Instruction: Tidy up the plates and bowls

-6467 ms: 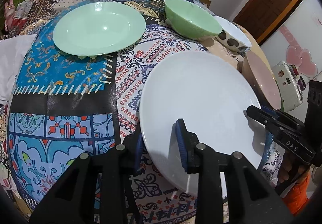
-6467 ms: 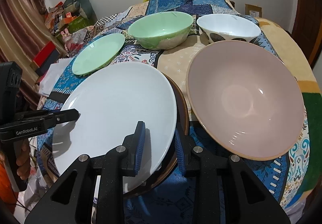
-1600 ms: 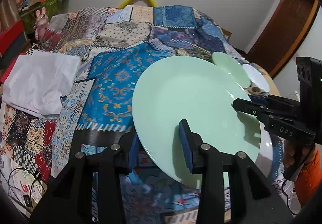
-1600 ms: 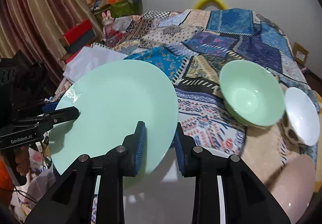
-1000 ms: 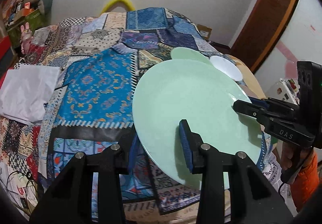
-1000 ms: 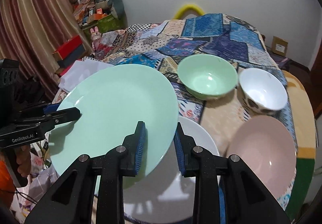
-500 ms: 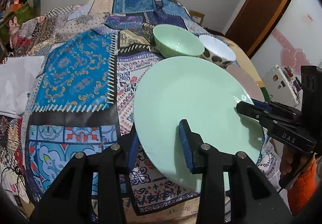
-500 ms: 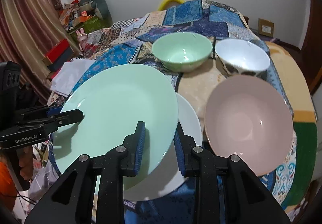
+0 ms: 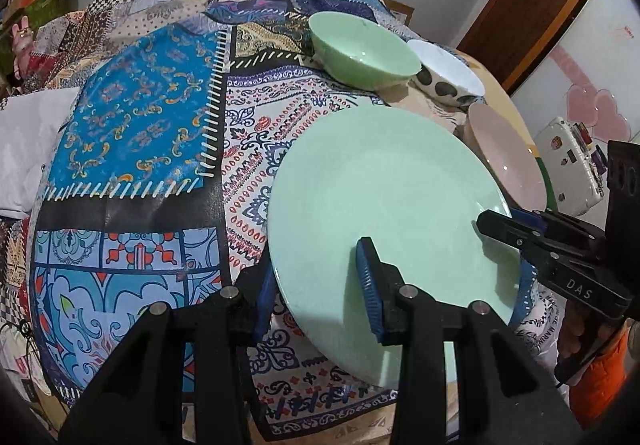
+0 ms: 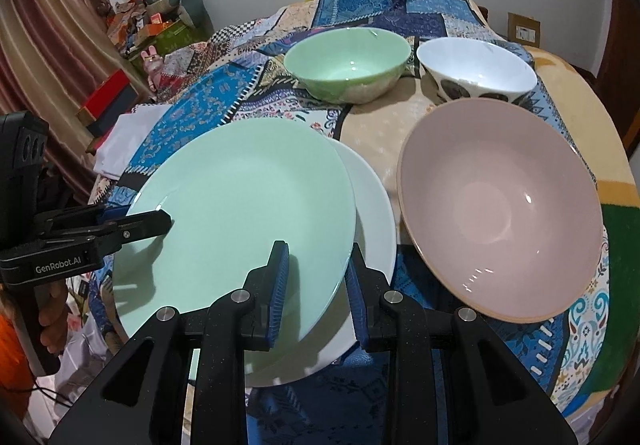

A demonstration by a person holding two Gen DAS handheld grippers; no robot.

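A pale green plate [image 9: 384,205] is held by both grippers at opposite rims. My left gripper [image 9: 316,285] is shut on its near-left rim, with one pad over the plate and one under it. My right gripper [image 10: 316,285] is shut on the near-right rim. The green plate [image 10: 240,213] hangs slightly tilted just over a white plate [image 10: 372,213], offset to the left; whether they touch I cannot tell. Each gripper shows in the other's view, the left gripper [image 10: 140,219] and the right gripper [image 9: 504,245].
To the right sits a wide pink bowl [image 10: 500,205]. Behind it stand a green bowl [image 10: 348,61] and a white spotted bowl [image 10: 476,69]. The patchwork tablecloth [image 9: 140,117] is bare to the left. A folded white cloth [image 9: 24,149] lies at the far left edge.
The green plate has been carried rightward from the far-left cloth and lowered over the white plate. Both grippers stayed shut on it and sank towards the table.
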